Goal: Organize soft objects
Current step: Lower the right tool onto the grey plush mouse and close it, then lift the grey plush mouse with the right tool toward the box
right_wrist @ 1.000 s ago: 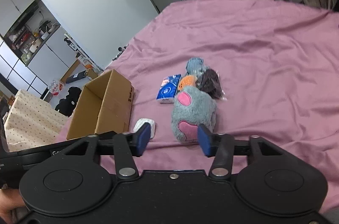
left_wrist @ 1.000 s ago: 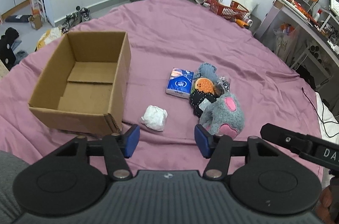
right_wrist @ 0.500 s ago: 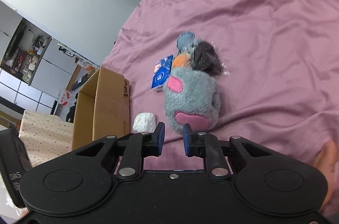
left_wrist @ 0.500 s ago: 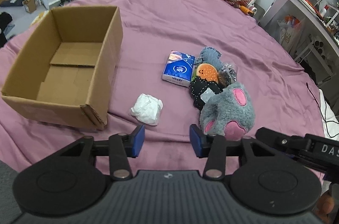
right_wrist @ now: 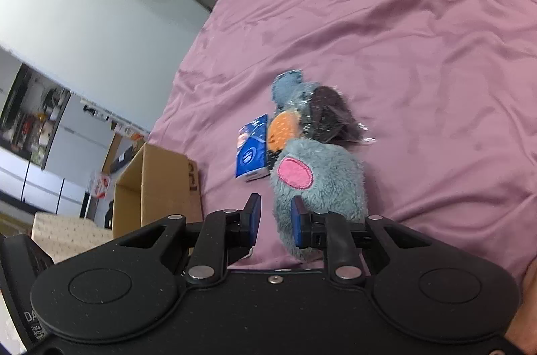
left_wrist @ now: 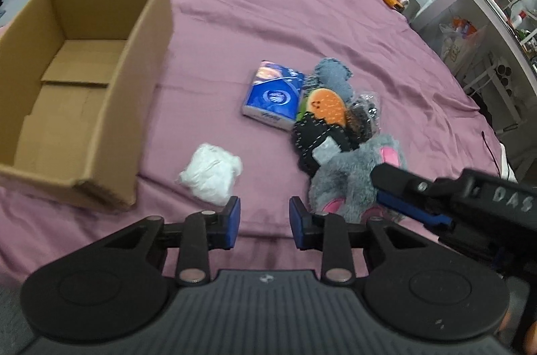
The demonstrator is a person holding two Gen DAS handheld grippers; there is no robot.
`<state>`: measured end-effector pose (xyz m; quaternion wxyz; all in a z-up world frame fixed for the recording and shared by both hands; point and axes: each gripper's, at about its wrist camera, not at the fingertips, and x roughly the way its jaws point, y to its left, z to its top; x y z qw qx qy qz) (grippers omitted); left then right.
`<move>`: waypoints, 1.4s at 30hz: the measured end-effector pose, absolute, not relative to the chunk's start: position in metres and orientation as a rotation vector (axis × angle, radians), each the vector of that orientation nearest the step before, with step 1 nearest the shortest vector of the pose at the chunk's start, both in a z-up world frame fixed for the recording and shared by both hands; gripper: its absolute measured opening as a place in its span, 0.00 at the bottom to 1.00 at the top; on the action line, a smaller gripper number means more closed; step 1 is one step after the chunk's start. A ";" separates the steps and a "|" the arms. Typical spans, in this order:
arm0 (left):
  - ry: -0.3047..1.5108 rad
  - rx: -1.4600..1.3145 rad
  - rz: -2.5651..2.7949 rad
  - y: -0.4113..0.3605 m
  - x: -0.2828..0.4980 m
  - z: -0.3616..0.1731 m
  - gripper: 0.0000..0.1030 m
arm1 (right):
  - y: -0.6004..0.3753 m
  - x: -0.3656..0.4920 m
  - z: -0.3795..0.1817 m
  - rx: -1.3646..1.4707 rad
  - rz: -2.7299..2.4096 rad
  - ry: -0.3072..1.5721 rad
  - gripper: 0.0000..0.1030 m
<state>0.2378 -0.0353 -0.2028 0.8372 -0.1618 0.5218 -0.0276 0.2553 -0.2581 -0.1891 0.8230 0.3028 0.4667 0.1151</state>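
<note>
Left wrist view, left to right: we see the empty cardboard box [left_wrist: 80,80] at frame left on the bed [left_wrist: 268,2], white wad [left_wrist: 211,173] lower centre, blue tissue pack [left_wrist: 273,98] centre, grey plush [left_wrist: 352,177] right of centre with smaller soft items piled above it. Our left gripper [left_wrist: 263,219] has its jaws closing, nothing between them. Right wrist view: the right gripper [right_wrist: 275,220] sits at the plush's near edge, jaws nearly closed; we cannot tell if fur is pinched.
</note>
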 end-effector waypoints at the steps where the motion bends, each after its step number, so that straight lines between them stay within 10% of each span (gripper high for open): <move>1: 1.102 -0.341 -0.063 -0.038 0.240 -0.202 0.29 | -0.262 0.256 -0.190 0.663 0.235 0.992 0.20; 22: 1.148 -0.276 -0.135 -0.108 0.269 -0.226 0.40 | -0.313 0.246 -0.216 0.844 -0.005 1.002 0.22; 27: 1.145 -0.328 -0.135 -0.110 0.272 -0.228 0.55 | -0.318 0.246 -0.221 0.832 -0.058 1.037 0.43; 33: 1.125 -0.380 -0.156 -0.120 0.271 -0.229 0.55 | -0.330 0.240 -0.233 0.894 -0.123 1.054 0.44; 42: 1.114 -0.377 -0.178 -0.138 0.276 -0.221 0.17 | -0.325 0.245 -0.235 0.880 -0.077 1.028 0.24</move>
